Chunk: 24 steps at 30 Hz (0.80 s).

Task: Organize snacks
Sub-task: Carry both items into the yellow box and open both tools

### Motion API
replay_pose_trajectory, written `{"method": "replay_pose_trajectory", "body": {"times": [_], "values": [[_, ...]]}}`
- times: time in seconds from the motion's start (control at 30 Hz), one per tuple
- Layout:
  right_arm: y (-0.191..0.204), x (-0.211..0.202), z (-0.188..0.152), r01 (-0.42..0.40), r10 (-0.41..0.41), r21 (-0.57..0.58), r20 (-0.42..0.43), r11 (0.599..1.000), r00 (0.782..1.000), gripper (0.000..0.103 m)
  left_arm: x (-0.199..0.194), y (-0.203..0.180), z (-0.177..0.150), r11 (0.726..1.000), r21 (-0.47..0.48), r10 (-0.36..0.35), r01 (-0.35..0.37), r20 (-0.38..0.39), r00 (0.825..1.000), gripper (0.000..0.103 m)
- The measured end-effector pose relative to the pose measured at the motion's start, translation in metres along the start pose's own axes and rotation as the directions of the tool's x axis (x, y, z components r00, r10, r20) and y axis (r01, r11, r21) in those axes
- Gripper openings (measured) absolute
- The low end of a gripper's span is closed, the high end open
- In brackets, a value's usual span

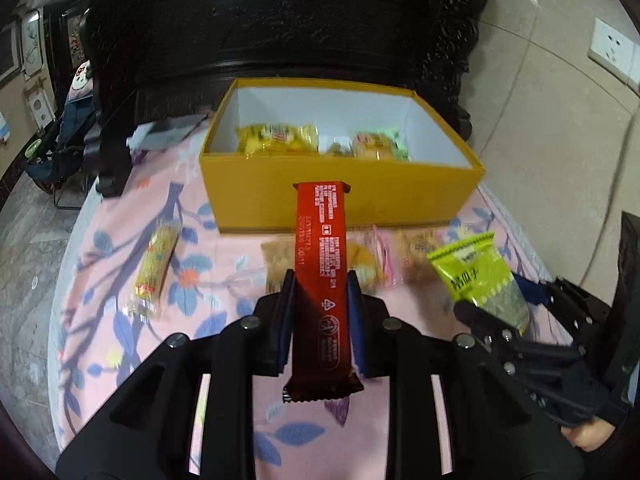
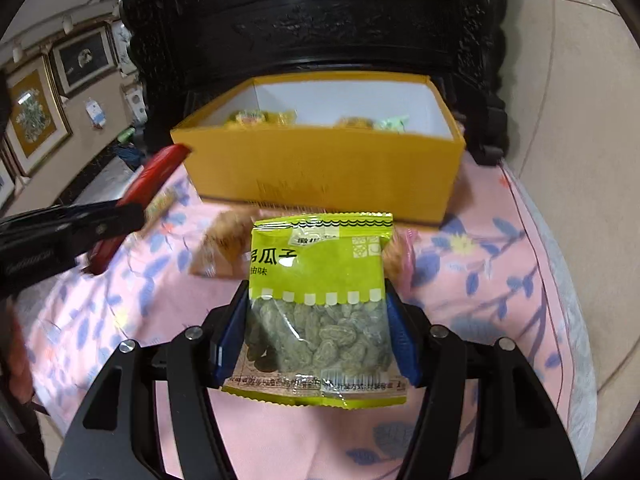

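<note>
Both grippers are up off the worktop, each with a snack. The left gripper (image 1: pixel 320 280) has its jaws nearly shut, pinched on the long sides of a red bar (image 1: pixel 320 264); the bar sticks out forward, its far end in line with the near wall of the yellow box (image 1: pixel 280 196), its near end hanging free behind the pads. The right gripper (image 2: pixel 316 312) has its jaws about half open, both blue pads pressed on the sides of a green seed packet (image 2: pixel 320 300), which stands upright between them, its lower seam drooping below the pads.

The box sits at the far edge of the pink flowered cloth (image 1: pixel 100 280), hard against dark carved furniture (image 1: pixel 280 20). It is open on top. Two yellow packets (image 1: pixel 276 138) and others lie along its back wall, so the front half of the white floor is bare.

Loose snacks lie in a row just before the box's near wall: a tan packet (image 1: pixel 274 260) and a pink one (image 1: pixel 384 256), partly hidden by the bar. A yellow stick snack (image 1: pixel 154 264) lies apart on the left, with open cloth around it. In the left view the right gripper (image 1: pixel 492 300) hangs near the cloth's right edge, well clear of the left one
</note>
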State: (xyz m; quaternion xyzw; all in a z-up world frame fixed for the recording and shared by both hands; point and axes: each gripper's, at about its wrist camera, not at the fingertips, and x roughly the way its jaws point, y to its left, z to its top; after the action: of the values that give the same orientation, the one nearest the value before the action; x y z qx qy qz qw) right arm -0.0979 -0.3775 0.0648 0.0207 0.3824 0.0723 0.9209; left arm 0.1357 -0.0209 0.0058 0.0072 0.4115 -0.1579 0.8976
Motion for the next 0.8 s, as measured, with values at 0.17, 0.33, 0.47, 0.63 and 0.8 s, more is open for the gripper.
{"method": "replay_pose_trajectory", "body": {"times": [0.17,0.33,0.47,0.63,0.8], "values": [[-0.011,0.007,0.072,0.026,-0.026,0.008,0.052,1.000,0.998,0.063,0.022,-0.003,0.072,0.999,-0.044,0.012,-0.011,0.024,1.000,0.024],[-0.030,0.036,0.130,0.029,-0.036,0.101,0.065,0.994,0.997,0.063,0.056,-0.005,0.129,0.995,-0.086,0.044,-0.042,0.022,0.999,0.024],[-0.036,0.049,0.141,0.033,-0.041,0.116,0.063,0.993,0.997,0.063,0.070,-0.004,0.139,0.995,-0.093,0.041,-0.039,0.014,0.999,0.024],[-0.038,0.056,0.147,0.035,-0.043,0.119,0.061,0.992,0.997,0.063,0.076,-0.003,0.142,0.996,-0.081,0.043,-0.041,0.021,0.999,0.024],[-0.047,0.075,0.169,0.074,-0.082,0.152,0.050,0.986,0.995,0.079,0.087,-0.004,0.154,0.996,-0.078,0.046,-0.046,-0.005,0.999,0.045]]}}
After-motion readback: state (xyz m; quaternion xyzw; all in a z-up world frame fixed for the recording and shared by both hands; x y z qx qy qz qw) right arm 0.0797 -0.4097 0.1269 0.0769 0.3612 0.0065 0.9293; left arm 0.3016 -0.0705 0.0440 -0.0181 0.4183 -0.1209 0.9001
